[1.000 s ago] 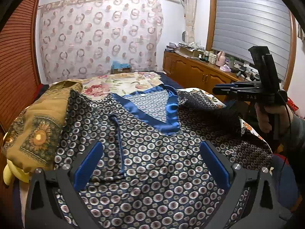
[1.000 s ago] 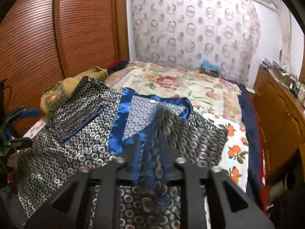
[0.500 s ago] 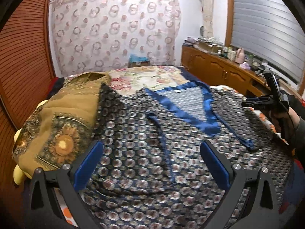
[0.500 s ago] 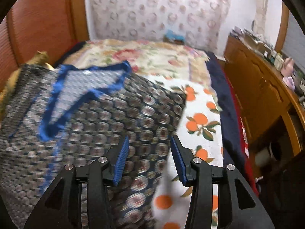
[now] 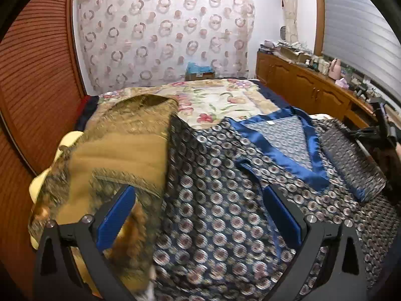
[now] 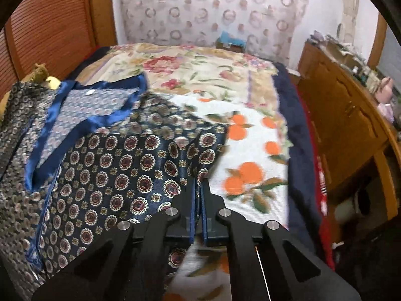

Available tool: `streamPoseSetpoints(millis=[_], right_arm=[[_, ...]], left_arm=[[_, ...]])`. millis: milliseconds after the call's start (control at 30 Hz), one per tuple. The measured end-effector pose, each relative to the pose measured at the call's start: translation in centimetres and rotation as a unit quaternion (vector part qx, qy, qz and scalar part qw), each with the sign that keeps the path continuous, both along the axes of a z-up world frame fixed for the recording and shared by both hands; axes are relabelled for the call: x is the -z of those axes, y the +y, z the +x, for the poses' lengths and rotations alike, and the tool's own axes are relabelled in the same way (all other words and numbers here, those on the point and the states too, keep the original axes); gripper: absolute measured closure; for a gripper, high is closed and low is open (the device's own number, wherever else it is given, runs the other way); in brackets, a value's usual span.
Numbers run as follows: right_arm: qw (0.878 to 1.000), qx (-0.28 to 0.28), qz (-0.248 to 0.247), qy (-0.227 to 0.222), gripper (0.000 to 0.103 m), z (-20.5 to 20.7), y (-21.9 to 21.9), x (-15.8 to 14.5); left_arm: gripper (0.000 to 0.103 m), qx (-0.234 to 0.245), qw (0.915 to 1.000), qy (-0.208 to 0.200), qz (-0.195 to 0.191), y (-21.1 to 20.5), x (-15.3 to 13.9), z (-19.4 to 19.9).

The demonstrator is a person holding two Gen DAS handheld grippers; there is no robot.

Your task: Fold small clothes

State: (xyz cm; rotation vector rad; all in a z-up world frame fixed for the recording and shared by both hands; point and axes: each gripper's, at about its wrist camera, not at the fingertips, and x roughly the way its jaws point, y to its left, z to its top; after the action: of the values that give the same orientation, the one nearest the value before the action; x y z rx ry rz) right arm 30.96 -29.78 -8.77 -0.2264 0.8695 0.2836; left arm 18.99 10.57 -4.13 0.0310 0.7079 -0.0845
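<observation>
Bed (image 5: 220, 100) under floral spread, patterned blue top (image 5: 225, 200), mustard cloth (image 5: 120, 155).

The right tongs (image 6: 199, 188) were open above the patterned shirt (image 6: 120, 165) half a second ago; their jaws have just been closing and now pinch the shirt's right edge between the pads. The left tongs (image 5: 198, 215) have moved toward the ochre cloth (image 5: 117, 155), and their left finger (image 5: 116, 215) now lies over it.
</observation>
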Motion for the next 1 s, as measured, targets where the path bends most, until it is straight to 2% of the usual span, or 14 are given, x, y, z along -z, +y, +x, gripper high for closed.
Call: streamPoseSetpoints(millis=[100,200,267,333,400,567,633,667,733,767,1000], right_arm=[[1.0,0.031,0.002,-0.002,0.101,1.1,-2.2,-0.4],[0.999,0.041,0.013,-0.001,0.096,1.8,-3.2,-0.5],[0.999,0.033,0.021,0.001,0.085,2.0,-3.2,-0.6],[0.999,0.031,0.022,0.002,0.077,2.5,-3.1,-0.6],[0.999,0.031,0.031,0.006,0.066,3.0,-3.2,-0.5],[0.999,0.016,0.041,0.016,0.065,4.1,-2.7,-0.3],[0.999,0.004,0.041,0.026,0.065,4.3,-2.3,0.0],[0.999,0.002,0.034,0.028,0.065,4.4,-2.0,0.3],[0.999,0.001,0.029,0.024,0.064,4.4,-1.7,0.6],[0.999,0.001,0.029,0.022,0.064,4.4,-1.7,0.8],[0.999,-0.001,0.034,-0.001,0.065,4.2,-1.7,1.1]], left_arm=[[0.001,-0.007,0.9999,0.003,0.007,0.6,-0.3,1.3],[0.004,-0.004,0.9999,0.008,0.006,1.0,-0.8,2.8],[0.009,0.004,0.9999,0.011,0.01,0.8,-1.1,3.8],[0.022,0.005,0.9997,0.015,0.017,0.9,-1.2,4.4],[0.023,0.005,0.9995,0.024,0.022,0.9,-1.0,5.1],[0.029,-0.001,0.9988,0.045,0.02,1.5,0.0,6.6],[0.042,-0.004,0.9983,0.056,0.015,1.7,0.4,7.0],[0.043,-0.005,0.9981,0.059,0.016,1.8,0.5,7.2],[0.055,-0.004,0.9979,0.062,0.019,1.7,0.6,7.4],[0.057,-0.004,0.9978,0.063,0.022,1.6,0.5,7.5],[0.058,-0.005,0.9968,0.067,0.045,1.1,0.5,9.2]])
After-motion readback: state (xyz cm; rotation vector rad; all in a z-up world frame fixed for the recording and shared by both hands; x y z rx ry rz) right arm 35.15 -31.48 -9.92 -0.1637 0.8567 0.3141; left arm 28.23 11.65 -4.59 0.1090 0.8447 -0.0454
